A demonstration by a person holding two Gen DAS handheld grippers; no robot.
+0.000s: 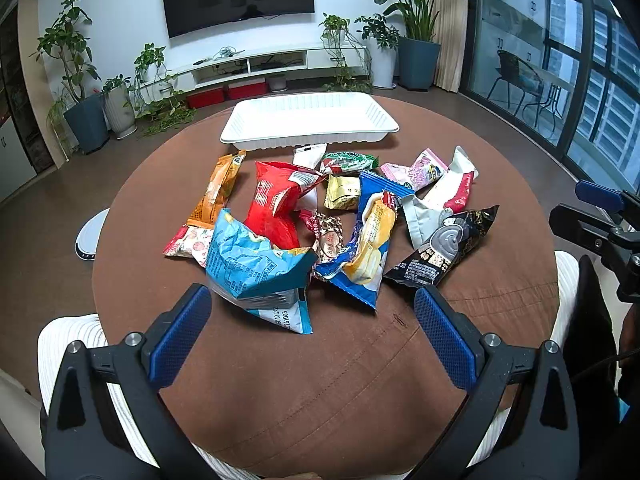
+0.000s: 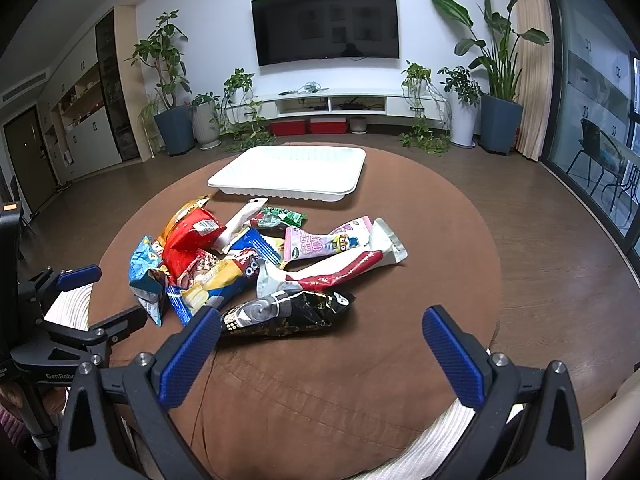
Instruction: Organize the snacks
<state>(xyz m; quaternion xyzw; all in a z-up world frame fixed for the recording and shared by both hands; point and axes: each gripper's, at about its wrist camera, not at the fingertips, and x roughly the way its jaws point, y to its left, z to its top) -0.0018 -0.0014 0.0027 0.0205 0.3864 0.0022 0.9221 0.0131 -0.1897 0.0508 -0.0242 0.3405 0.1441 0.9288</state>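
Several snack packets lie in a heap on the round brown table (image 1: 280, 380): a light blue bag (image 1: 256, 276), a red bag (image 1: 276, 204), an orange packet (image 1: 216, 192), a blue-and-yellow bag (image 1: 368, 244), a black bag (image 1: 444, 248) and a pink packet (image 1: 416, 170). Behind them sits an empty white tray (image 1: 308, 120) (image 2: 288, 172). My left gripper (image 1: 312, 300) is open just short of the light blue bag. My right gripper (image 2: 320, 320) is open, its left finger by the black bag (image 2: 288, 312).
The right gripper's body (image 1: 600, 224) shows at the right edge of the left wrist view, and the left gripper (image 2: 80, 304) at the left of the right wrist view. White cushions (image 1: 72, 336) ring the near table edge. Potted plants, a TV cabinet (image 2: 332, 104) and glass doors stand beyond.
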